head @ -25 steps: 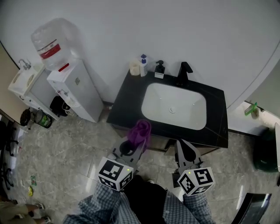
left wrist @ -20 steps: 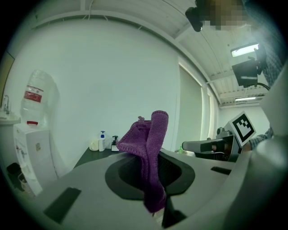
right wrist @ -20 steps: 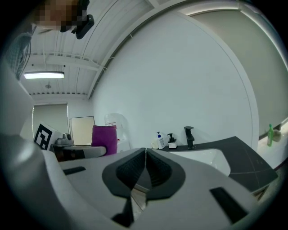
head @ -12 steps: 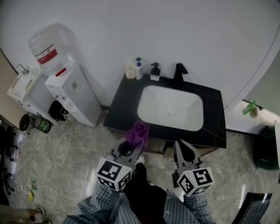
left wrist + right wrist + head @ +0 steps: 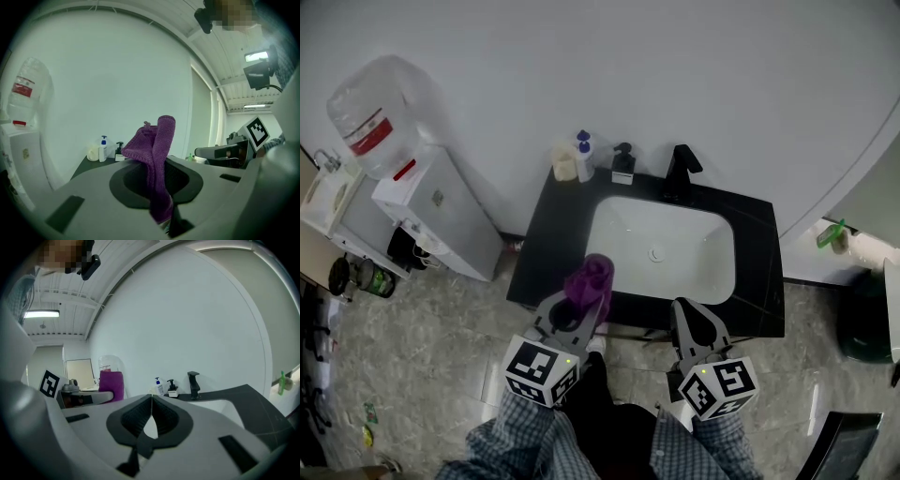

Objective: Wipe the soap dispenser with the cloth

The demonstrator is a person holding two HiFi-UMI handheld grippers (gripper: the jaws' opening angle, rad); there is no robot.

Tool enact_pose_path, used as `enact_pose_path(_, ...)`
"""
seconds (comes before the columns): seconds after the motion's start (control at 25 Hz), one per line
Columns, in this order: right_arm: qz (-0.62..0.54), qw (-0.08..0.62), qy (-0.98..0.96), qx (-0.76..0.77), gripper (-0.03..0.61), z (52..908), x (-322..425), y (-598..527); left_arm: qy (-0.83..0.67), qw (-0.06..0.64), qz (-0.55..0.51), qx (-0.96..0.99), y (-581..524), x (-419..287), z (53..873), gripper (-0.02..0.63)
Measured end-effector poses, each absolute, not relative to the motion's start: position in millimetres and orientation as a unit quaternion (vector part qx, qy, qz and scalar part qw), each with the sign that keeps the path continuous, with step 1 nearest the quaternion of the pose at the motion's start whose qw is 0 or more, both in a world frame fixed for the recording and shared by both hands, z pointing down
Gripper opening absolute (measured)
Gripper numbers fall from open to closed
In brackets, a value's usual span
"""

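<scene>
My left gripper [image 5: 578,302] is shut on a purple cloth [image 5: 589,281], which bunches up above its jaws in the left gripper view [image 5: 154,154]. The right gripper [image 5: 694,314] is shut with nothing between its jaws. Both hang in front of a black vanity [image 5: 546,234]. A black soap dispenser [image 5: 623,161] stands at the back of the counter, left of the black faucet [image 5: 680,169]. It also shows small in the right gripper view [image 5: 172,388] and the left gripper view [image 5: 119,151]. Both grippers are well short of it.
A white bottle with a blue pump [image 5: 582,154] and a cream jar [image 5: 564,162] stand at the counter's back left corner. The white basin [image 5: 661,246] fills the middle. A water cooler [image 5: 431,211] with its bottle [image 5: 367,117] stands on the left. A dark bin [image 5: 868,328] sits at the right.
The vanity has slid down and closer in the head view as the person stepped toward it. Both grippers now reach its front edge; the cloth stays held.
</scene>
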State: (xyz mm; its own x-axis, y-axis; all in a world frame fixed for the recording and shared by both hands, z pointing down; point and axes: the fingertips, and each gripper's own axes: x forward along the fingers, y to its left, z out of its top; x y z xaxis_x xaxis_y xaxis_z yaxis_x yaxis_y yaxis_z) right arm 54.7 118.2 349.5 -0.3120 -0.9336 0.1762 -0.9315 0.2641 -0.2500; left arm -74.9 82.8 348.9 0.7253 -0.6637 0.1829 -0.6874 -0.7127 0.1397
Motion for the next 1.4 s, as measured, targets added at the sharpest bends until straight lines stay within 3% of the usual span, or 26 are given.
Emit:
enact_pose_path(0.64,-0.169,-0.008,0.762,-0.625,0.018,342.9,57.0,-61.4,-0.301,0.12,0.069,0.944,-96.9,-52.6,354.9,0.06)
enact_pose_path(1.4,-0.211,-0.021,0.773,-0.597,0.018,380.2,88.7,-141.4,-0.363,0.123,0.068,0.921,-244.1,-30.3,374.8,0.06)
